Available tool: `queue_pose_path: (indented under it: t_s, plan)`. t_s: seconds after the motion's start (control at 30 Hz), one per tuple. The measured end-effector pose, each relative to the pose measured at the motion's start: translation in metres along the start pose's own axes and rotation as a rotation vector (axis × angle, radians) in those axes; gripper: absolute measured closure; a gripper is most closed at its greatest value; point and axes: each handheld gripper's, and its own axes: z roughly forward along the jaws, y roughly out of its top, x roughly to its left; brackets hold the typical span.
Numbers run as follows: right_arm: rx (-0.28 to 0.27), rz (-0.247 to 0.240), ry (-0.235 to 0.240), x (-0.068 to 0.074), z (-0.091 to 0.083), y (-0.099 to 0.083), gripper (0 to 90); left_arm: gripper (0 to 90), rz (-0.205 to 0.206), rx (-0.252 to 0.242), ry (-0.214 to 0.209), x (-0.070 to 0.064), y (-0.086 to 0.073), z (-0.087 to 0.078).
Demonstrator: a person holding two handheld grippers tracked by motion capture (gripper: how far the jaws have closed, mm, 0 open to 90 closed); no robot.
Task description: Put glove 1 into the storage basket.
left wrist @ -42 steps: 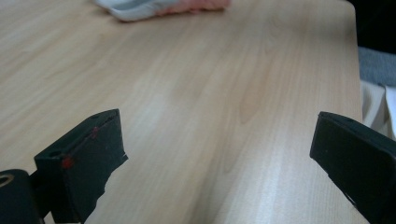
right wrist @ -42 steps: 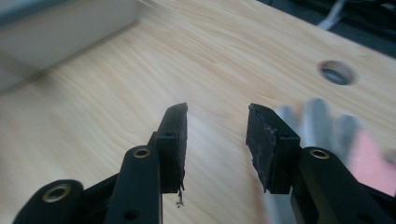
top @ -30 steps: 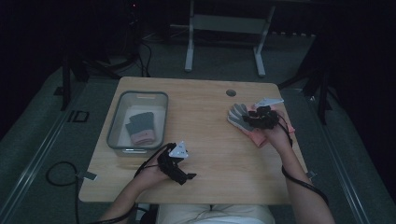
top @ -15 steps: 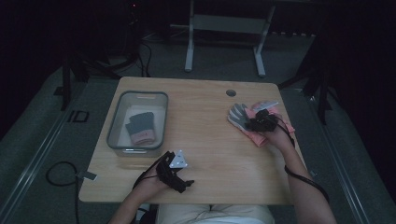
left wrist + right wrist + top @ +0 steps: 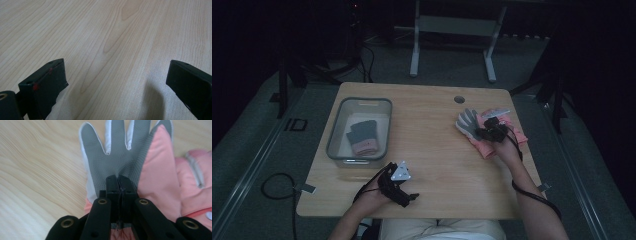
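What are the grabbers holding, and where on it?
The right gripper pinches the glove at its grey palm. The left gripper holds nothing.

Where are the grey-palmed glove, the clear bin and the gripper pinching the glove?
grey-palmed glove [image 5: 117, 157], right gripper view, its palm.
clear bin [image 5: 333, 134], high view, its left wall.
right gripper [image 5: 118, 181], right gripper view, its closed tips.

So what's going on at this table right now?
A person is sorting gloves with a gripper in each hand. The right gripper has its fingers closed on the palm of a grey and pink glove, which lies on the table beside another pink glove. The left gripper waits open above bare wood near the front edge. A clear bin at the left already holds a dark pair of gloves.
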Motion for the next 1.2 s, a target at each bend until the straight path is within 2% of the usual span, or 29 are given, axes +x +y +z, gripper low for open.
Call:
queue_pose_path:
  t_s: [0.07,0.13,0.17,0.2,0.23,0.27,0.37,0.4,0.47,0.6,0.77,0.87,0.93,1.03,1.2]
  plan:
    - [-0.034,0.02,-0.015,0.009,-0.013,0.006,88.0,2.5,0.0,-0.002,0.002,0.0,0.0,0.0]
    - [-0.075,0.077,-0.022,0.019,-0.029,0.014,88.1,2.5,-0.001,-0.005,0.005,-0.001,0.0,-0.001]
    - [-0.075,0.077,-0.022,0.019,-0.029,0.014,88.1,2.5,-0.001,-0.005,0.005,-0.001,0.0,-0.001]
    - [-0.131,0.128,-0.022,0.038,-0.049,0.025,88.0,2.5,0.01,0.001,0.012,-0.001,0.0,-0.001]
    - [-0.131,0.128,-0.022,0.038,-0.049,0.025,88.0,2.5,0.013,0.002,0.015,-0.002,0.0,-0.001]
    - [-0.157,0.139,-0.027,0.053,-0.061,0.031,88.0,2.5,0.017,0.008,0.019,-0.003,0.0,-0.001]
    - [-0.176,0.16,-0.035,0.064,-0.069,0.036,88.0,2.5,0.022,0.007,0.019,-0.003,-0.001,-0.001]
    - [-0.201,0.221,-0.04,0.076,-0.075,0.039,88.1,2.5,0.022,0.005,0.018,-0.003,-0.001,-0.001]
    - [-0.208,0.261,-0.057,0.088,-0.077,0.039,88.1,2.5,0.021,0.001,0.021,-0.003,-0.001,-0.001]
    - [-0.213,0.309,-0.108,0.108,-0.075,0.036,88.1,2.5,0.026,-0.002,0.021,-0.004,-0.001,-0.001]
    - [-0.203,0.334,-0.163,0.126,-0.065,0.03,88.1,2.5,0.034,0.001,0.02,-0.004,-0.001,0.0]
    - [-0.186,0.367,-0.17,0.132,-0.051,0.024,88.1,2.5,0.034,0.001,0.019,-0.004,-0.001,0.0]
    - [-0.174,0.364,-0.173,0.138,-0.041,0.022,88.1,2.5,0.036,0.002,0.02,-0.004,-0.001,-0.001]
    - [-0.164,0.348,-0.204,0.145,-0.023,0.019,88.0,2.5,0.042,-0.003,0.017,-0.004,-0.002,-0.001]
    - [-0.135,0.376,-0.209,0.146,-0.001,0.019,87.8,2.5,0.049,0.002,0.021,-0.004,-0.003,0.001]
